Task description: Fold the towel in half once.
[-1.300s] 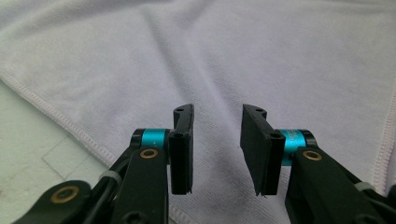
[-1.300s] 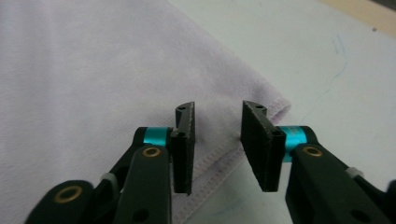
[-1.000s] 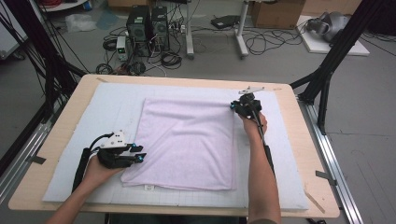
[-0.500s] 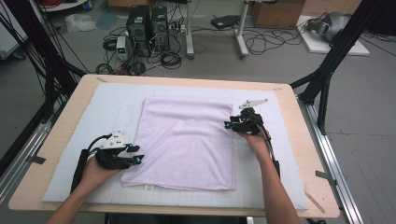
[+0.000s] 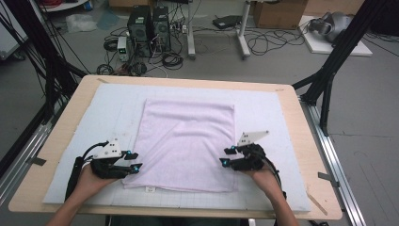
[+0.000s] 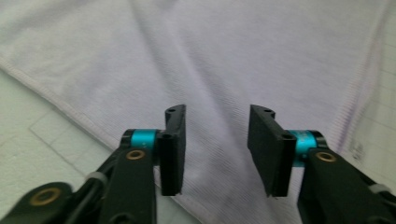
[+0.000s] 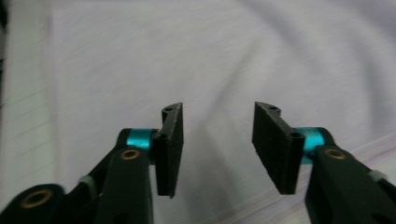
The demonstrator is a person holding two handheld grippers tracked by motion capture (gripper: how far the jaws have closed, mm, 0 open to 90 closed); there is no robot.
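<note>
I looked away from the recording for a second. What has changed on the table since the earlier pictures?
The right claw came from the towel's far right corner down along its right edge to the near right corner, jaws open, holding nothing. The left claw stayed at the near left corner, also open. The pink towel lies flat on the white mat as before.
</note>
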